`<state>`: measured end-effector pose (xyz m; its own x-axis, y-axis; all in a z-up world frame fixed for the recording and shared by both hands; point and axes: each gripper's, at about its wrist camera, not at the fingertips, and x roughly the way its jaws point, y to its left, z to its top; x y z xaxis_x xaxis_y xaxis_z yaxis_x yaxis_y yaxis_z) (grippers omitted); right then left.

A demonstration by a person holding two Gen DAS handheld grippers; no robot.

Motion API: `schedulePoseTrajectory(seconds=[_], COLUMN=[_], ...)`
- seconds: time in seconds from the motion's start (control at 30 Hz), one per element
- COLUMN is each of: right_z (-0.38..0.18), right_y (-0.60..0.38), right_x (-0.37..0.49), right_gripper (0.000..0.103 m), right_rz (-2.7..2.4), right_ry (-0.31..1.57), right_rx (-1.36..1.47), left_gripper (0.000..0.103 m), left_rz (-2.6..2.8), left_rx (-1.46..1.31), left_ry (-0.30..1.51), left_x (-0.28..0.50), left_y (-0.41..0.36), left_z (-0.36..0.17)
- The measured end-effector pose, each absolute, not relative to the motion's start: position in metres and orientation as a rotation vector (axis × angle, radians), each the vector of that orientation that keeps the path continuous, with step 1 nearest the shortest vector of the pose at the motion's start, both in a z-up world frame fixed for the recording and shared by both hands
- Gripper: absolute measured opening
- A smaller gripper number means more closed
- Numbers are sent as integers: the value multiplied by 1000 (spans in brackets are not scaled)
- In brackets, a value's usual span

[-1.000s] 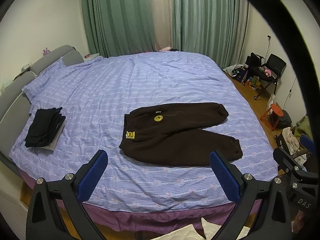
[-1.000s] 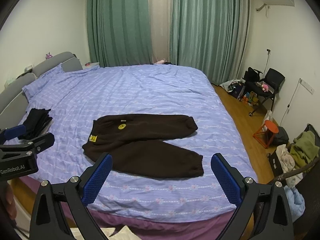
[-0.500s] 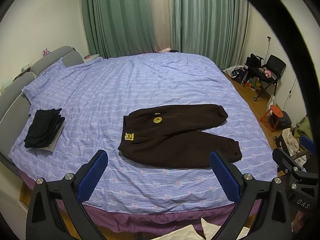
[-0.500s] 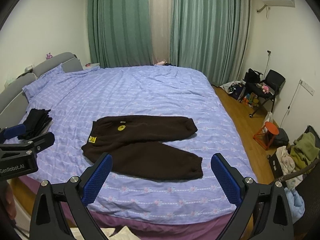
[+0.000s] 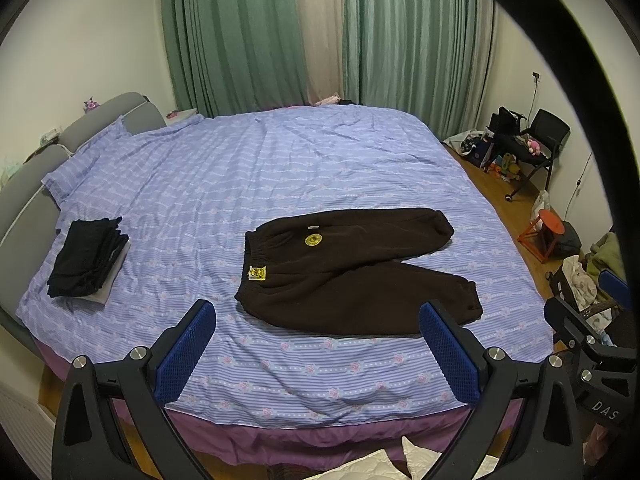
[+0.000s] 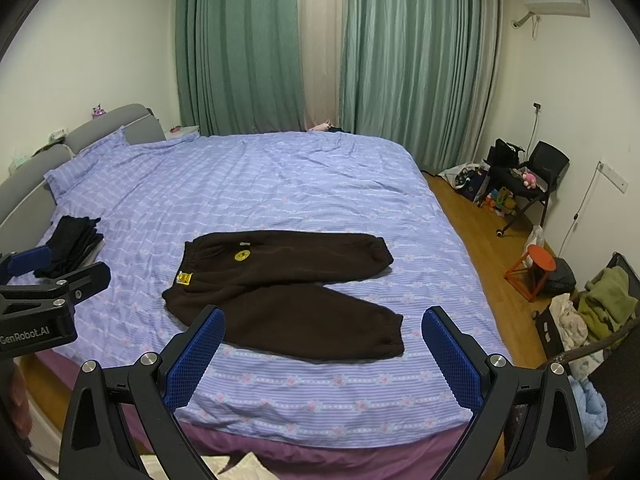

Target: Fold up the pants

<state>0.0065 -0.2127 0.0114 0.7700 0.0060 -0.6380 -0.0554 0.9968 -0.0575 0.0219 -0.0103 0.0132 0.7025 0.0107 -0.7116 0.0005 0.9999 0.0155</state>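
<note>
Dark brown pants [image 5: 352,268] lie flat on the purple striped bed [image 5: 256,184], waistband to the left with two yellow patches, the two legs spread apart to the right. They also show in the right wrist view [image 6: 288,292]. My left gripper [image 5: 318,344] is open and empty, held above the bed's near edge, short of the pants. My right gripper [image 6: 322,350] is open and empty too, in front of the near leg's cuff. Each gripper shows at the edge of the other's view.
A stack of folded black clothes [image 5: 88,258] lies on the bed's left side by the grey headboard [image 5: 28,184]. To the right are wooden floor, an orange stool [image 6: 538,266], a black chair [image 6: 540,172] and a clothes pile [image 6: 592,312]. Green curtains hang behind.
Both grippers have risen or drawn back slightly, so the pants sit a little lower and farther in each view. The pants have not moved.
</note>
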Motion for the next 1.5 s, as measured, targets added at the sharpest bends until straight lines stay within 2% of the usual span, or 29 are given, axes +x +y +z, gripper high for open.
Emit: schedulePoseTrajectory(seconds=[0.67, 1.0, 1.2, 1.5], right_z=[11, -1, -38, -141], right_y=[-212, -204, -186, -164], right_x=[2, 20, 47, 94], right_gripper=[99, 99, 99, 99], right_rz=[27, 23, 11, -78], right_ry=[695, 762, 845, 942], right_rx=[-80, -52, -12, 59], left_gripper=[103, 103, 103, 103], left_rz=[6, 21, 71, 21], left_rx=[10, -5, 13, -8], left_ry=[788, 839, 866, 923], left_x=[21, 36, 53, 109], left_y=[-7, 11, 39, 67], left_z=[11, -5, -34, -136])
